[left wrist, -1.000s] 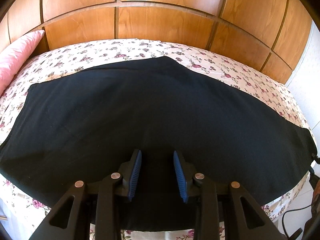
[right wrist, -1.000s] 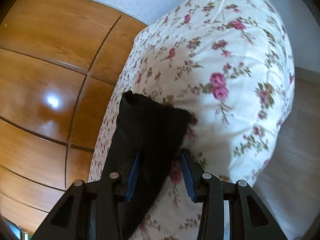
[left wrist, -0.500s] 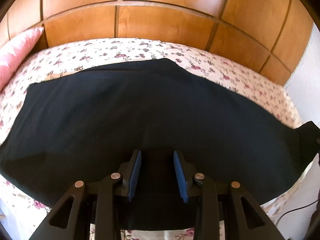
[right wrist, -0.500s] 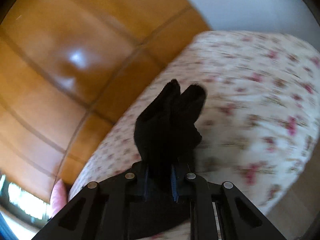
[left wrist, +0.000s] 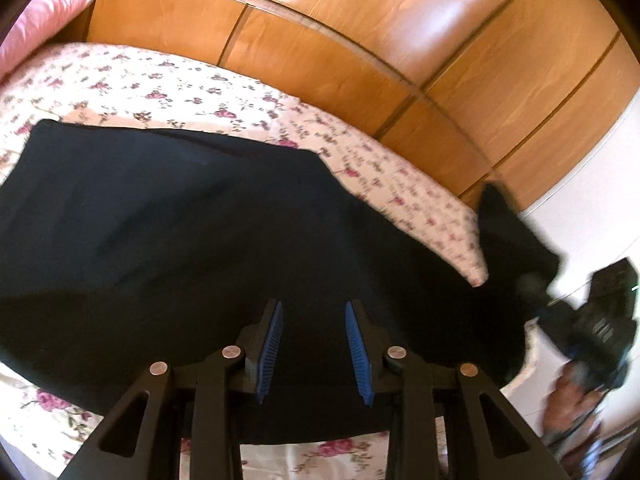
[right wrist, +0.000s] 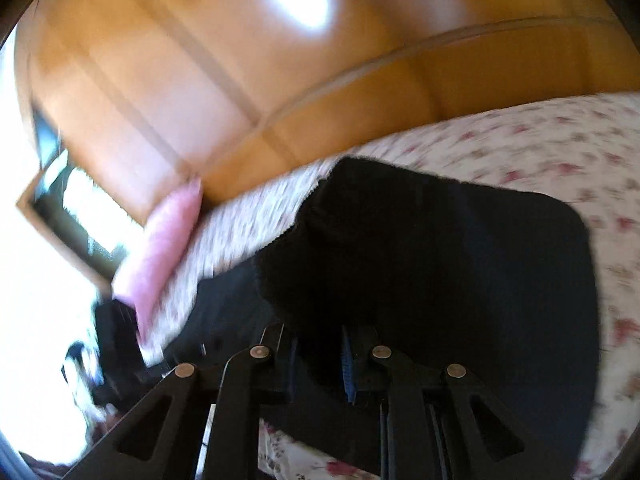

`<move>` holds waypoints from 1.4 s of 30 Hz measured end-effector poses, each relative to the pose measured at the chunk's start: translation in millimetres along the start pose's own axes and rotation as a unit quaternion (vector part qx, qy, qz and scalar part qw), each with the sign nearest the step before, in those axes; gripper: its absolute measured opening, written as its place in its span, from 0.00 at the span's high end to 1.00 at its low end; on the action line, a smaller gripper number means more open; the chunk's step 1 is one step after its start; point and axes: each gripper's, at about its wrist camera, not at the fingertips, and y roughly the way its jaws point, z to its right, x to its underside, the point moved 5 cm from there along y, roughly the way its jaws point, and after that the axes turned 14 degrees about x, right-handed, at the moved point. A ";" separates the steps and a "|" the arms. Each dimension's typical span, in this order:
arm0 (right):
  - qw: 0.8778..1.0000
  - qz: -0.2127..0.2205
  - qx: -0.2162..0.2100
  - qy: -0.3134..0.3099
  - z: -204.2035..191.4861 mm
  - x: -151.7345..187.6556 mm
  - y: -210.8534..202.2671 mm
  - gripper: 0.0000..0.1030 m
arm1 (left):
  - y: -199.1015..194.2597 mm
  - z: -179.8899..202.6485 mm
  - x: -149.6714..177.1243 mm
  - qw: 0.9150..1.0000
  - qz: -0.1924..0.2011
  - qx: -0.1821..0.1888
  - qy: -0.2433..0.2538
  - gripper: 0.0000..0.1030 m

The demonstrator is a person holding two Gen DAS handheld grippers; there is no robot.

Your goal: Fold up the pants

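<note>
The left gripper (left wrist: 314,350) hangs with its blue ribbed pads (left wrist: 270,354) spread apart and nothing between them, only the dark cloth lying below the gap. The right gripper (right wrist: 318,364) has its pads drawn close together and clamped on a bunched end of the pants (right wrist: 420,280), which rises out of the jaws in a thick, fuzzy-edged lump.

The pants (left wrist: 200,248) are plain black, matte, with no visible print or seam detail (the fabric is too dark to show texture). In the left wrist view they spread wide and mostly flat across the bed, with a straight far edge, a squared corner at the left, and shallow soft ripples near the middle. At the right their end lifts off the mattress into a raised peak, blurred, next to the right gripper (left wrist: 592,320), which shows there as a dark smeared shape. In the right wrist view the lifted part arches over the flat part, its outer edge rounded at the right.

Under the pants lies a floral bedsheet (left wrist: 120,92), white with small pink roses. A pink pillow (right wrist: 160,248) leans at the head of the bed against the wooden panelling (left wrist: 360,40), which is glossy and orange-brown with dark grooves.
</note>
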 end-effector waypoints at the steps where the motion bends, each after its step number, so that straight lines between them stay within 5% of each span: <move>1: 1.000 -0.017 0.003 -0.019 -12.7 7.2 13.5 0.83 | -1.2 -0.1 -1.2 1.000 0.001 0.008 -0.006 0.69; 5: 0.994 -0.060 0.026 -0.086 -41.9 38.2 45.2 0.82 | -2.5 -2.5 -5.5 0.998 -0.003 0.052 -0.037 0.66; 9: 0.989 -0.070 0.043 -0.126 -48.4 57.4 54.9 0.76 | 3.8 -2.6 -7.6 0.994 -0.014 0.085 -0.070 0.50; 13: 0.990 -0.071 -0.015 -0.119 -41.7 66.8 33.9 0.51 | 16.6 -1.4 -10.3 0.983 -0.038 0.138 -0.117 0.37; 17: 0.992 -0.059 -0.030 -0.104 -22.1 76.0 -2.3 0.51 | 32.7 3.9 -12.0 0.975 -0.064 0.162 -0.139 0.34; 21: 0.998 -0.041 0.009 -0.055 27.3 86.8 -46.2 0.51 | 50.5 7.6 -8.8 0.976 -0.092 0.143 -0.134 0.34; 26: 0.994 -0.032 0.105 0.018 97.4 107.6 -93.7 0.51 | 68.2 15.0 -2.8 0.979 -0.120 0.120 -0.109 0.44; 28: 0.988 -0.042 0.146 0.030 116.6 115.2 -94.0 0.51 | 70.2 16.8 -3.5 0.982 -0.121 0.111 -0.094 0.72; 36: 0.978 -0.053 0.197 0.031 123.8 128.3 -54.4 0.53 | 41.2 27.5 -14.9 0.976 -0.096 0.171 -0.090 0.81; 39: 0.980 -0.029 0.190 0.054 122.1 115.0 -52.1 0.69 | 23.6 37.2 -20.6 0.973 -0.082 0.200 -0.080 0.81; 42: 0.977 -0.042 0.207 0.026 117.2 115.3 -40.3 0.71 | 15.5 26.5 -15.9 0.980 -0.080 0.168 -0.071 0.82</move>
